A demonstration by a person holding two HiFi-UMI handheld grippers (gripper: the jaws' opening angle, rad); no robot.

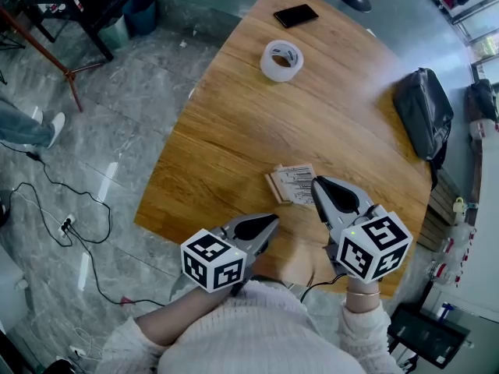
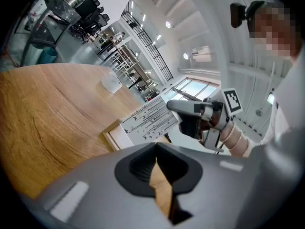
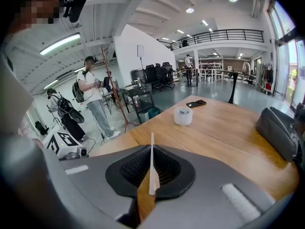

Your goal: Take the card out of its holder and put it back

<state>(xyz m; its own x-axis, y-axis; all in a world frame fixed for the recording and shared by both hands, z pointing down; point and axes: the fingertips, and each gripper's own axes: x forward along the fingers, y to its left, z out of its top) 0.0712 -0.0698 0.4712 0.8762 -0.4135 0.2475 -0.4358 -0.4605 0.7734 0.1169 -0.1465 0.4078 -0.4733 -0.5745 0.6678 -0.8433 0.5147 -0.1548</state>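
Head view: the card [image 1: 298, 181] is seen partly overlapping its holder [image 1: 274, 187] on the table [image 1: 234, 115]. Its near edge is gripped by the right gripper [image 1: 320, 192], and the left gripper [image 1: 267, 224] is held nearby.

Left gripper view: jaws pressed together, nothing between them.

Right gripper view: the card is seen edge-on, clamped.

Judged: the card is at the holder's mouth. Next, the holder must be steadied.
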